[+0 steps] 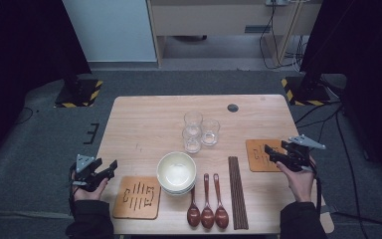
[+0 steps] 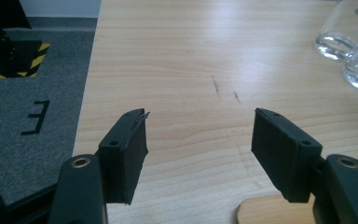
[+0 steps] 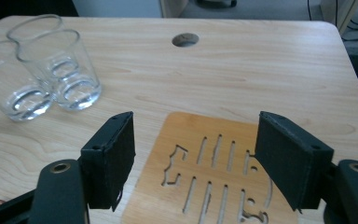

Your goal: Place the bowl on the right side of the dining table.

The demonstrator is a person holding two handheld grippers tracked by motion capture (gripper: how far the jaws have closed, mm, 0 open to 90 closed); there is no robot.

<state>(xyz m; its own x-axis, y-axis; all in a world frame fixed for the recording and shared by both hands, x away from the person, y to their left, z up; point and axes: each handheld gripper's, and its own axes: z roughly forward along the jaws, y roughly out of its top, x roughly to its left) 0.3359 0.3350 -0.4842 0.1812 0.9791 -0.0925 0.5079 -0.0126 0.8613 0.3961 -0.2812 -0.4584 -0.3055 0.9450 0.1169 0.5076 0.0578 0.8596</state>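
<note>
My left gripper (image 1: 110, 167) hovers just off the table's front left edge, held by a hand in a dark sleeve. In the left gripper view its jaws (image 2: 200, 149) stand apart with only bare tabletop between them. My right gripper (image 1: 271, 152) hangs over the right wooden coaster (image 1: 260, 155). Seen from the right gripper view, its jaws (image 3: 196, 158) are open above that slotted coaster (image 3: 214, 172) and touch nothing. A second wooden coaster (image 1: 137, 197) lies at the front left, and its corner (image 2: 275, 212) peeks in under the left gripper's right jaw.
Three clear glasses (image 1: 199, 132) cluster at mid-table. A stack of white bowls (image 1: 176, 173) sits in front of them. Three brown spoons (image 1: 207, 199) and dark chopsticks (image 1: 237, 191) lie at the front. A cable hole (image 1: 233, 107) marks the wooden table (image 1: 144, 124).
</note>
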